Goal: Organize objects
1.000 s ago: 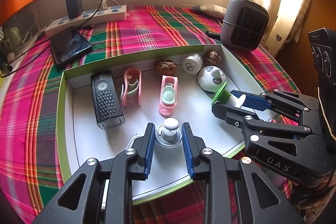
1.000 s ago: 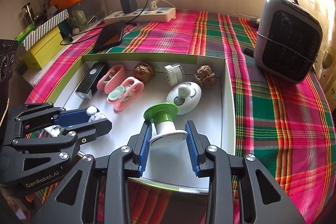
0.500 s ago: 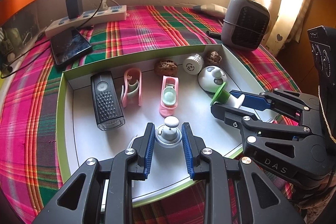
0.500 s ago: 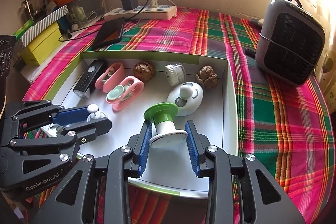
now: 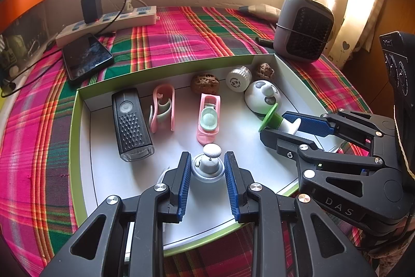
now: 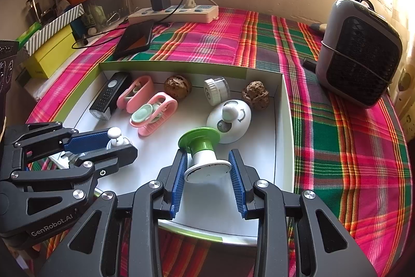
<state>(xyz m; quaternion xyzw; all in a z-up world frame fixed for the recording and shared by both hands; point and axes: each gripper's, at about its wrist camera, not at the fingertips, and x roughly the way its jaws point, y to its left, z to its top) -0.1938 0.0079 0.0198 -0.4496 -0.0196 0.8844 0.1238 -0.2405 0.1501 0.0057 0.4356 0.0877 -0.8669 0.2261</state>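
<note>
A shallow white tray with a green rim [image 5: 74, 136] lies on the plaid cloth. My left gripper [image 5: 207, 157] is shut on a small grey-white knobbed piece [image 5: 207, 166] that rests on the tray floor near the front edge. My right gripper [image 6: 207, 155] is shut on the white base of a green-topped spool [image 6: 205, 147], which tilts away from me. Each gripper shows in the other's view: the right gripper [image 5: 275, 123] at right, the left gripper [image 6: 122, 140] at left. Both sit low over the tray.
In the tray lie a black lamp [image 5: 131, 121], two pink clips [image 5: 162, 108] [image 5: 208, 117], two walnuts [image 6: 178, 87] [image 6: 255, 94], a white cap [image 6: 215, 88] and a white egg-shaped gadget [image 6: 229, 120]. Beyond it are a phone [image 5: 87, 57], a power strip [image 5: 109, 24] and a grey fan heater [image 6: 359, 51].
</note>
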